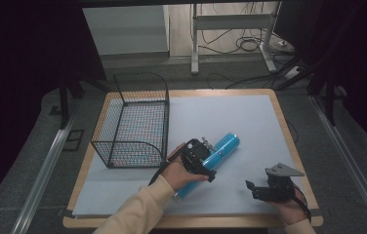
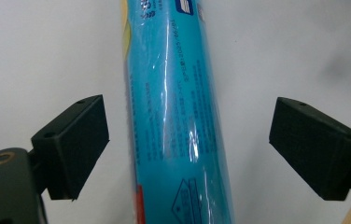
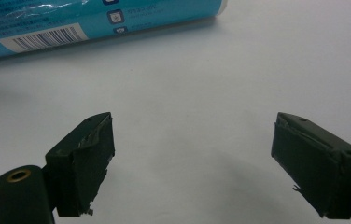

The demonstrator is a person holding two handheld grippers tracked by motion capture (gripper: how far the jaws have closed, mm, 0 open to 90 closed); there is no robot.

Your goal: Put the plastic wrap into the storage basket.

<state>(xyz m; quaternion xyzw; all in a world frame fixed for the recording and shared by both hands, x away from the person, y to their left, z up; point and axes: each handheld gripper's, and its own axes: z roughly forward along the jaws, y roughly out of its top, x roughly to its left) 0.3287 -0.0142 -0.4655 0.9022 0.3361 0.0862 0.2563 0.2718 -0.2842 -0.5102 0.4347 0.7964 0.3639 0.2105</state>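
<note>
Items: I count one blue tube (image 1: 216,155), one wire basket (image 1: 135,119), two grippers | tube: lying on the white table (image 1: 230,112), right of basket | left gripper (image 2: 187,149): my jaws apart, straddling tube, not touching | right gripper (image 3: 192,158): jaws apart, empty, near tube

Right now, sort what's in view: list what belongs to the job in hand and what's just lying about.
In the job:
- blue tube, lying on the white mat, between the open jaws of the left gripper, not yet pinched
- wire basket, the likely destination

Just about:
- right gripper, open over bare white mat
- cables on the floor beyond the table
</note>
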